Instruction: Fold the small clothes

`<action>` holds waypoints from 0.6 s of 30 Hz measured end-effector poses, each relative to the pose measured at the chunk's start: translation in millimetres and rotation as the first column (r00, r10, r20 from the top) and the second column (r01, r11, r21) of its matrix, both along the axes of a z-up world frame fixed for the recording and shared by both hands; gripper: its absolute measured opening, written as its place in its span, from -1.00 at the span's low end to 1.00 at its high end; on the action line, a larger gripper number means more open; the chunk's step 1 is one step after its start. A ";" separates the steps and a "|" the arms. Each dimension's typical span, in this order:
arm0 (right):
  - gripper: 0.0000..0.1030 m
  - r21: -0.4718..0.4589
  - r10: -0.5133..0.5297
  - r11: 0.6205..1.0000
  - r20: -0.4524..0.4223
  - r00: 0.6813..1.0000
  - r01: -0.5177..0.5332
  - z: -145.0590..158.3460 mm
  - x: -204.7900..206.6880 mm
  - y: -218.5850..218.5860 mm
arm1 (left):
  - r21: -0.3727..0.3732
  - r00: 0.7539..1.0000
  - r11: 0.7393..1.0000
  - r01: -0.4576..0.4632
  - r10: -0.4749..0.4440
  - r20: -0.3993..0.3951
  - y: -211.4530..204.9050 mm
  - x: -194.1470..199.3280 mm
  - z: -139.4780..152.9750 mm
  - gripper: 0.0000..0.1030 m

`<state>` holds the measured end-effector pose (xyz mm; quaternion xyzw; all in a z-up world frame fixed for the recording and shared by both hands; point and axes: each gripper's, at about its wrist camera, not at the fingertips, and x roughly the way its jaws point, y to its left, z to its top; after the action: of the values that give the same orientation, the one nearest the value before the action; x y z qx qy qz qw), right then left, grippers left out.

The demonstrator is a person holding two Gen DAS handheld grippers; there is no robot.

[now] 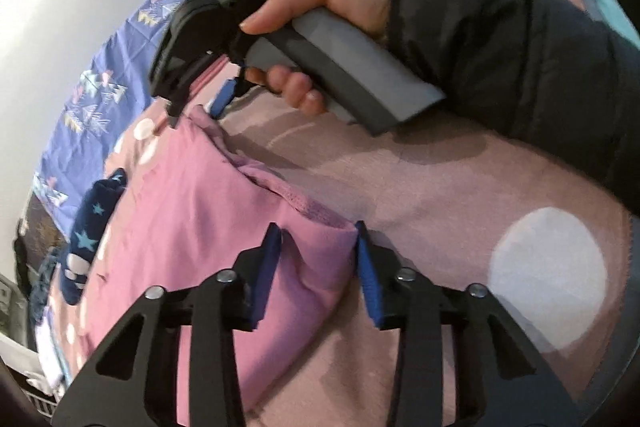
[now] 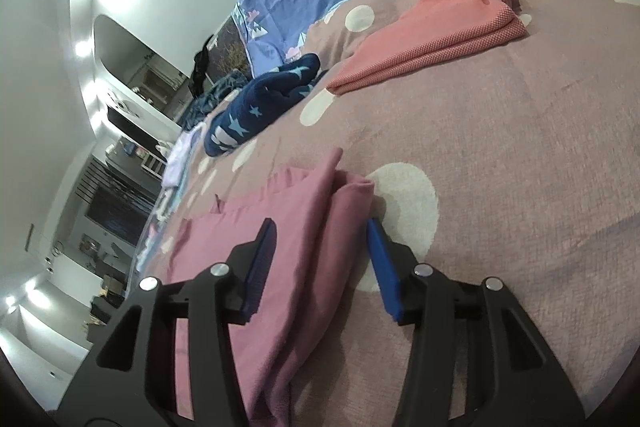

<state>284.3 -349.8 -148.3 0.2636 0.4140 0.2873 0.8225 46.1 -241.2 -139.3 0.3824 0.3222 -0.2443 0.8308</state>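
Left wrist view: bed (image 1: 460,187) under a mauve cover with white dots, carrying everything. Pink garment (image 1: 192,211) lies flat on it, partly folded. Person's hand (image 1: 320,27) in a dark sleeve (image 1: 520,59) holds the right gripper (image 1: 196,107) at the garment's far corner. Left gripper (image 1: 316,259) straddles the near folded corner; jaws part-spread, cloth between the blue pads, whether they pinch it I cannot tell. Right wrist view: right gripper's jaws likewise straddle a folded edge, grip unclear. Beyond lie a folded salmon piece (image 2: 432,43) and a navy star-print bundle (image 2: 260,99).
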 end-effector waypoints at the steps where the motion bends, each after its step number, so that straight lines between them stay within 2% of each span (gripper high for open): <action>1: -0.09 -0.007 0.003 1.000 0.001 1.000 -0.003 0.2 -0.4 1.3 | 0.000 1.000 1.000 -0.009 0.009 0.001 -0.2 2.0 -0.5 -0.26; 2: -0.09 -0.008 0.006 1.000 0.001 1.000 -0.006 0.3 -0.7 2.1 | -0.005 1.000 1.000 -0.016 0.016 -0.006 1.0 4.4 -0.9 -0.29; 4: -0.09 -0.005 0.013 1.000 -0.003 1.000 -0.013 0.1 0.0 3.1 | -0.030 0.999 0.999 -0.021 0.020 -0.042 4.2 10.1 -2.3 -0.49; 5: -0.08 -0.006 0.016 1.000 -0.005 1.000 -0.016 -0.4 0.3 3.5 | -0.059 0.996 0.998 -0.023 0.018 -0.083 6.5 12.5 -2.2 -0.69; 7: -0.08 -0.026 0.033 0.999 -0.011 0.999 -0.034 -1.9 2.3 9.2 | -0.119 0.989 0.992 -0.037 0.020 -0.144 12.4 17.9 1.3 -0.80; 8: -0.17 -0.041 0.038 0.998 -0.009 0.999 -0.038 -2.1 3.6 13.0 | -0.149 0.985 0.988 -0.038 0.013 -0.171 16.2 20.4 3.7 -0.82; 9: -0.37 -0.065 0.023 0.998 0.000 1.000 -0.023 -1.5 4.8 16.8 | -0.184 0.979 0.982 -0.047 0.008 -0.206 21.2 23.5 5.9 -0.84; 10: -0.83 -0.079 -0.011 0.997 0.004 1.000 0.012 -0.6 6.4 17.0 | -0.209 0.973 0.976 -0.053 0.003 -0.231 25.0 25.9 7.5 -0.84; 11: -0.84 -0.052 -0.022 0.998 0.005 1.000 0.023 0.5 7.4 14.8 | -0.241 0.966 0.969 -0.056 -0.008 -0.258 29.3 27.3 9.6 -0.86; 13: -0.84 0.059 -0.048 0.997 0.061 0.997 0.044 14.5 0.9 5.0 | -0.292 0.955 0.955 -0.053 -0.037 -0.294 33.3 26.2 12.7 -0.87; 16: -0.85 0.043 -0.053 0.998 0.111 0.992 0.048 21.9 -2.9 5.5 | -0.321 0.943 0.946 -0.036 -0.074 -0.325 33.3 21.2 10.4 -0.88; 18: -0.85 -0.017 -0.072 0.997 0.052 0.996 0.073 4.8 6.6 7.8 | -0.310 0.944 0.950 -0.030 -0.075 -0.320 30.3 18.9 4.8 -0.88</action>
<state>290.8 -342.0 -143.6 0.2631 0.3858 0.2601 0.8452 65.0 -210.9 -134.5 0.2050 0.4090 -0.3617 0.8124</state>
